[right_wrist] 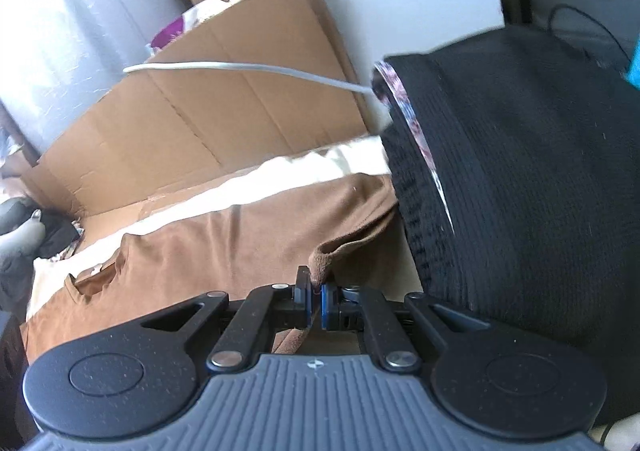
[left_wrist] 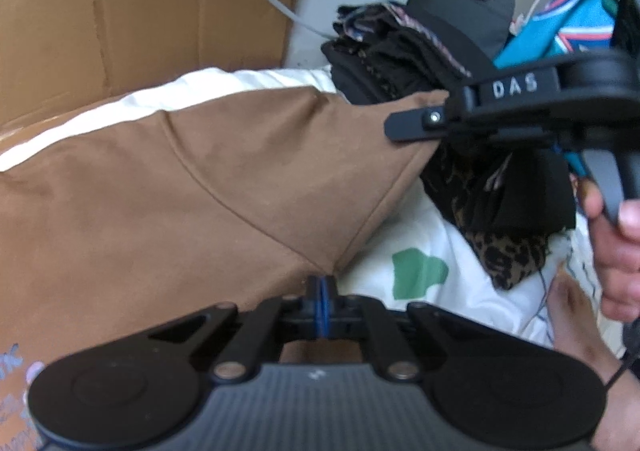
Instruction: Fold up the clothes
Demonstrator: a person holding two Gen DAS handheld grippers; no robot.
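A brown T-shirt lies spread over white bedding. My left gripper is shut on the shirt's near corner, the cloth pinched between its blue pads. The right gripper reaches in from the right in the left wrist view and clamps the shirt's far corner, lifting it into a peak. In the right wrist view the right gripper is shut on a ribbed brown edge of the T-shirt, whose neck opening shows at the left.
A stack of dark folded clothes sits at the right, close to the raised corner, and fills the right wrist view as a black knit. Cardboard boxes with a grey cable stand behind. A person's hand and foot are at the right.
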